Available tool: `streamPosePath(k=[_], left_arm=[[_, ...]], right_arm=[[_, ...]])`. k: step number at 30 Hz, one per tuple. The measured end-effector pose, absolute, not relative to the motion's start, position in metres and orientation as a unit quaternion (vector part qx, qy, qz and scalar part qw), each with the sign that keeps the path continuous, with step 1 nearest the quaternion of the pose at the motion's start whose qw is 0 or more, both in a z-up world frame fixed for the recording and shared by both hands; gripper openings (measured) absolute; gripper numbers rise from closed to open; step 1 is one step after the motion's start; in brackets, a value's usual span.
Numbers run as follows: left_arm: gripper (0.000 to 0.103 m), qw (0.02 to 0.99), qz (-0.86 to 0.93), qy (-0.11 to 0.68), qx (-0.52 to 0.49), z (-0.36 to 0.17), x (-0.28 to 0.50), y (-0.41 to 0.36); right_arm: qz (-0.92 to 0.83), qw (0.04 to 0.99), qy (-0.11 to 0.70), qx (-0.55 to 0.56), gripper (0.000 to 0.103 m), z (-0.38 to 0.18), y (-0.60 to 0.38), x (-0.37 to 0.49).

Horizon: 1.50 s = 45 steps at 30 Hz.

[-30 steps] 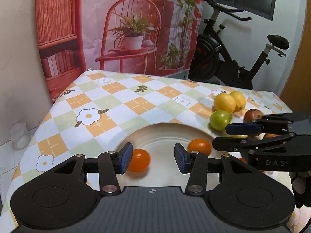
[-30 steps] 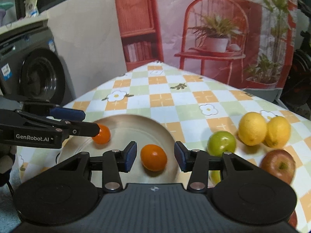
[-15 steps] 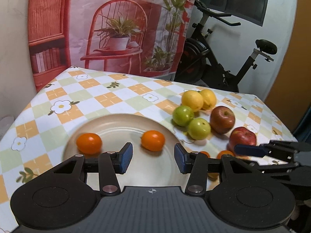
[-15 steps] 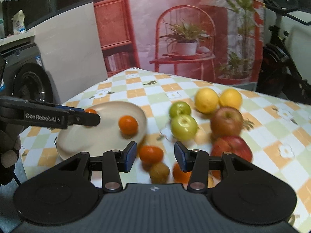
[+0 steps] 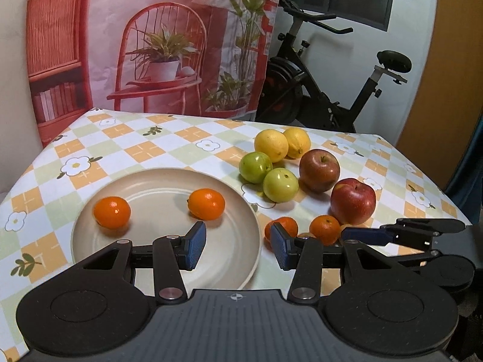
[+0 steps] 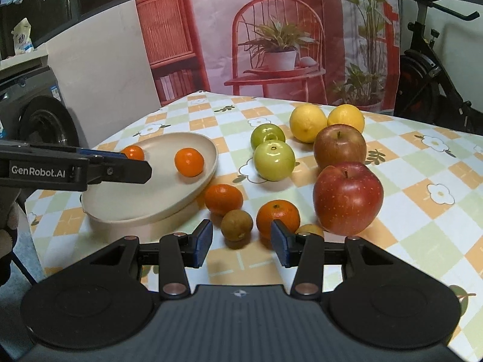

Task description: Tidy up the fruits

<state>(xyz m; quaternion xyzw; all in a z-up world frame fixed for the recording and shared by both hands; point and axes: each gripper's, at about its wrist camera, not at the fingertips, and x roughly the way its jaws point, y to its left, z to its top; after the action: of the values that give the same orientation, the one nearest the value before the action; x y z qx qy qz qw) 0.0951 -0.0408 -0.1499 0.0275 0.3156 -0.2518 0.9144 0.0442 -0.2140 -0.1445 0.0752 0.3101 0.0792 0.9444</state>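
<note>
Behind the checkered table hangs a red printed curtain. On the left, our plate holds two oranges; loose oranges wait beside it. Both the left gripper and right gripper are open and empty. We should approach one orange slowly and centre it. Only the right view shows the brown fruit.

Room around the checked tablecloth

A tablecloth of orange, green and white squares with daisies covers the table. Behind it hangs a printed backdrop showing a red chair, a potted plant and a bookshelf. An exercise bike stands to the right; a washing machine sits at far left.
</note>
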Motion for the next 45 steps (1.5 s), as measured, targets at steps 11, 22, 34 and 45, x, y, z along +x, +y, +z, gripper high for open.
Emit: streamPosePath(k=[11, 22, 34, 45], left_arm=[[0.050, 0.915, -0.257, 0.311, 0.031, -0.154, 0.090, -0.046], [0.050, 0.912, -0.260, 0.316, 0.042, -0.157, 0.090, -0.053], [0.050, 0.911, -0.260, 0.316, 0.049, -0.158, 0.089, -0.057], [0.049, 0.902, -0.281, 0.323, 0.056, -0.159, 0.089, -0.066]], right_arm=[[0.035, 0.951, 0.298, 0.077, 0.046, -0.151, -0.243, 0.034], [0.032, 0.948, 0.308, 0.071, 0.041, -0.163, -0.250, 0.038], [0.037, 0.946, 0.312, 0.075, 0.027, -0.167, -0.257, 0.042], [0.038, 0.947, 0.308, 0.085, 0.027, -0.167, -0.256, 0.041]])
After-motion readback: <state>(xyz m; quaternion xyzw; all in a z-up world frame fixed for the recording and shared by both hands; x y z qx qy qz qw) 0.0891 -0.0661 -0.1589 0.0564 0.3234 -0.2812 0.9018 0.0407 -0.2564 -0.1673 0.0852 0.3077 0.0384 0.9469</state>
